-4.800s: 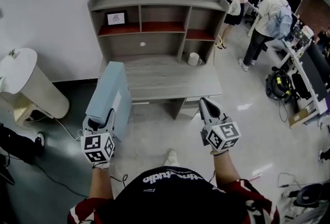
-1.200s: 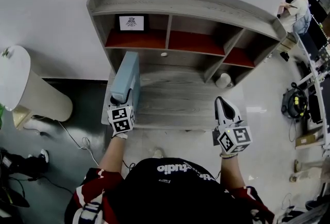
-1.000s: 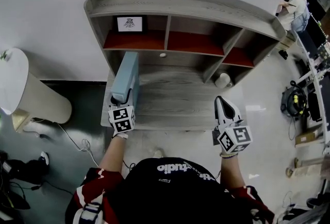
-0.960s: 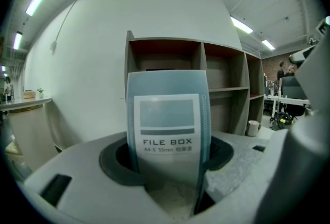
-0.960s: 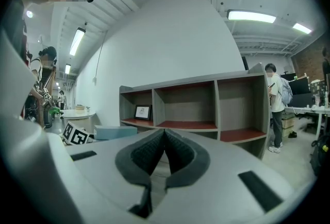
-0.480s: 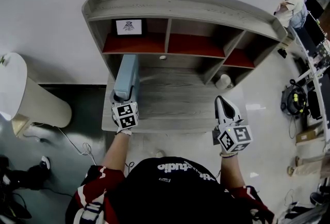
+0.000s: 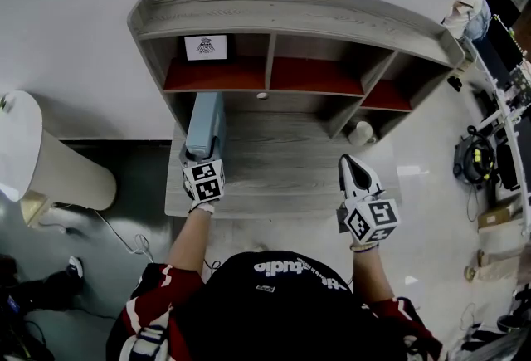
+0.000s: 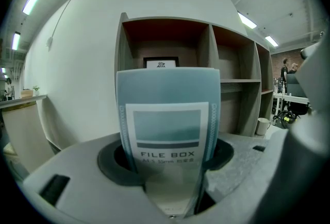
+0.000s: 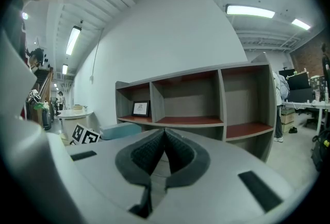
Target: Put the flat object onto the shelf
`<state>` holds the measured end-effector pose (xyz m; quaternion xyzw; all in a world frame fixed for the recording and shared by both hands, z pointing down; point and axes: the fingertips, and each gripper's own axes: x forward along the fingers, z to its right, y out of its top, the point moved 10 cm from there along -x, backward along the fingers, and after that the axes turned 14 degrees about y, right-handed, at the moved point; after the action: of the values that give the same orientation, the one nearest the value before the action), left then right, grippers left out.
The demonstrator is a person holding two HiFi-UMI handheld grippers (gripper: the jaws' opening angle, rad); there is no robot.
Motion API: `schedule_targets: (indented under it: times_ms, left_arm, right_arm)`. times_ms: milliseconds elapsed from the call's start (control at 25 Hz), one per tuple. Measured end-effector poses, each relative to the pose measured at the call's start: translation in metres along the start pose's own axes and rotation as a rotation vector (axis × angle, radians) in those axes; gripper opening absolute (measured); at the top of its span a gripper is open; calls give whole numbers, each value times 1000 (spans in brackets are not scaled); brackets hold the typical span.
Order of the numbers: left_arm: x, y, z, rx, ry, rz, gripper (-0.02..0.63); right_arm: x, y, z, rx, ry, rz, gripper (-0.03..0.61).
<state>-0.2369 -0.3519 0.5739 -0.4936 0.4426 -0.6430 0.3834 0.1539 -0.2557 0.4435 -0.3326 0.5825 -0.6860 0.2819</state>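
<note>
The light-blue file box [image 8: 167, 115] is clamped between the widely spread jaws of the left gripper [image 8: 169, 176], its labelled narrow end turned toward the camera. In the head view the left gripper [image 7: 202, 153] is seen over the left end of the grey worktop [image 7: 282, 160], and the file box [image 7: 205, 123] is held on edge, its far end pointed at the back panel under the left compartment. Whether its lower edge touches the worktop cannot be told. The jaws of the right gripper [image 9: 164, 135] are pressed together with nothing between them; the right gripper [image 7: 349, 164] is held over the worktop's front right part.

Above the worktop the shelf unit [image 7: 290, 15] is divided into red-floored compartments. A small framed picture [image 7: 205, 46] is stood in the left one. A white mug [image 7: 359, 132] is set in the lower right nook.
</note>
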Motion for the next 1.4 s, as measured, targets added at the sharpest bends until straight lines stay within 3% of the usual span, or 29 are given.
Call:
schedule_targets:
  times_ms: [440, 1400]
  left_arm:
    - [28, -3, 8, -6, 11, -48, 272]
    - [51, 4, 29, -14, 32, -52, 273]
  right_arm:
    - [5, 2, 9, 0, -20, -6, 3]
    - [-19, -7, 0, 27, -78, -45, 3]
